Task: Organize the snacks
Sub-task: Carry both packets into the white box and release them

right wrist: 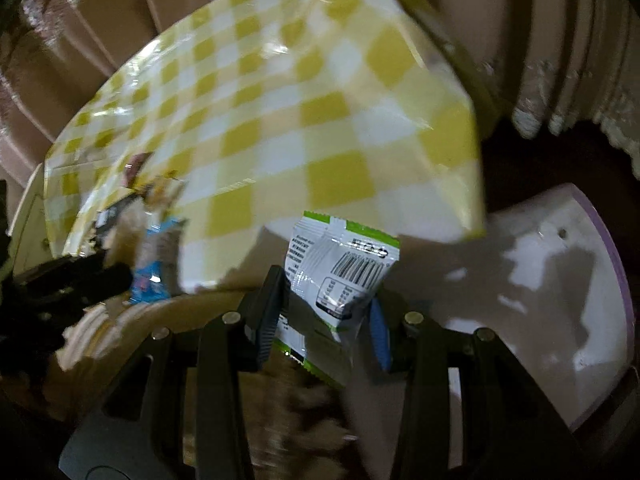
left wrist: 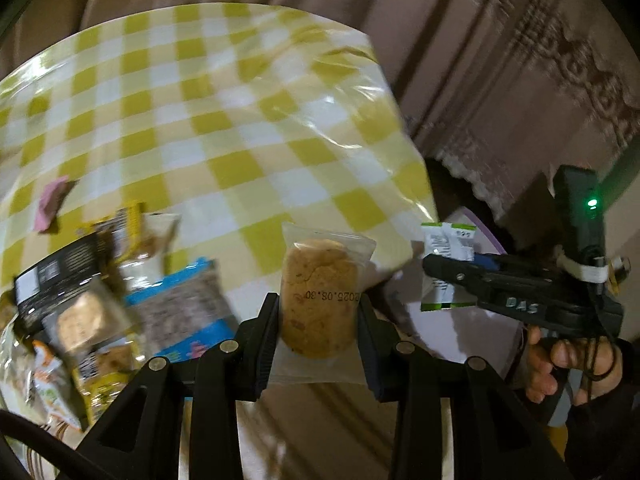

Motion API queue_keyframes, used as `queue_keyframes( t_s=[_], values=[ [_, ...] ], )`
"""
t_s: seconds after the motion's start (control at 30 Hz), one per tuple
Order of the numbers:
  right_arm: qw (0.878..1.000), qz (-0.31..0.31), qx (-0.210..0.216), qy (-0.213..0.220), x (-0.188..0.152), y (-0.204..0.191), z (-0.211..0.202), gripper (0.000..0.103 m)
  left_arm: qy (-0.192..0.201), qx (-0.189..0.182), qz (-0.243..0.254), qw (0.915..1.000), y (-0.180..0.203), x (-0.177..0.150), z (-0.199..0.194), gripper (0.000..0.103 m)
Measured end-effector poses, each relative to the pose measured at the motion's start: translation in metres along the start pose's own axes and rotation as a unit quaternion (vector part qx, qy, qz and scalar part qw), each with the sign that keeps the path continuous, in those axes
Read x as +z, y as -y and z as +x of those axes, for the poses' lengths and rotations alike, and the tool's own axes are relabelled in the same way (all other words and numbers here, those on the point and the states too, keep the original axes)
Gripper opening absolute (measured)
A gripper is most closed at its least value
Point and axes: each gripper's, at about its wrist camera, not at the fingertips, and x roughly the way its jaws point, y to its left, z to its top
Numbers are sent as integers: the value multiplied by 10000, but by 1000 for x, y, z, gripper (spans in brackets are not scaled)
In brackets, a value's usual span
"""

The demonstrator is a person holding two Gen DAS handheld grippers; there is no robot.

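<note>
Fingers of the left gripper (left wrist: 318, 316) are clamping a clear-wrapped cookie (left wrist: 319, 300), pressing on both long sides of the packet, which is standing upright between them with a printed date showing across its front. The cookie is being held off the near edge of the worktop (left wrist: 224, 120), which is wearing a glossy yellow-and-white checked cloth. To the left on that cloth a loose pile of snacks is lying: a blue-edged packet (left wrist: 188, 312), a black packet (left wrist: 60, 276), a yellow-trimmed packet (left wrist: 128, 232) and, a little apart toward the far left, a pink packet (left wrist: 52, 204). Motion blur is softening most of the pile.

Fingers of the right gripper (right wrist: 326, 312) are clamping a white-and-green sachet (right wrist: 340, 272), its barcode facing the camera and its top edge tilting toward the worktop's near corner (right wrist: 460, 184). The sachet is hanging just off that corner, above a white tray with a purple rim (right wrist: 568, 300) that is sitting lower and to the right of the worktop. From the left wrist view the right gripper (left wrist: 452, 268) is showing side-on, beside the cookie, with a bare hand (left wrist: 568, 364) gripping its handle and a green light glowing on its body.
</note>
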Motion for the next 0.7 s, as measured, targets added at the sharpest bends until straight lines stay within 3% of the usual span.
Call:
queue_keyframes(
  t_s=[0.37, 0.7],
  values=[
    [9979, 468, -358, -280, -29, 76, 6, 44, -700, -471, 746, 9936, 78, 14, 52, 38],
    [9942, 786, -543, -498, -50, 120, 8, 46, -1751, -1000, 1383, 9696, 135, 3, 100, 38]
  ],
)
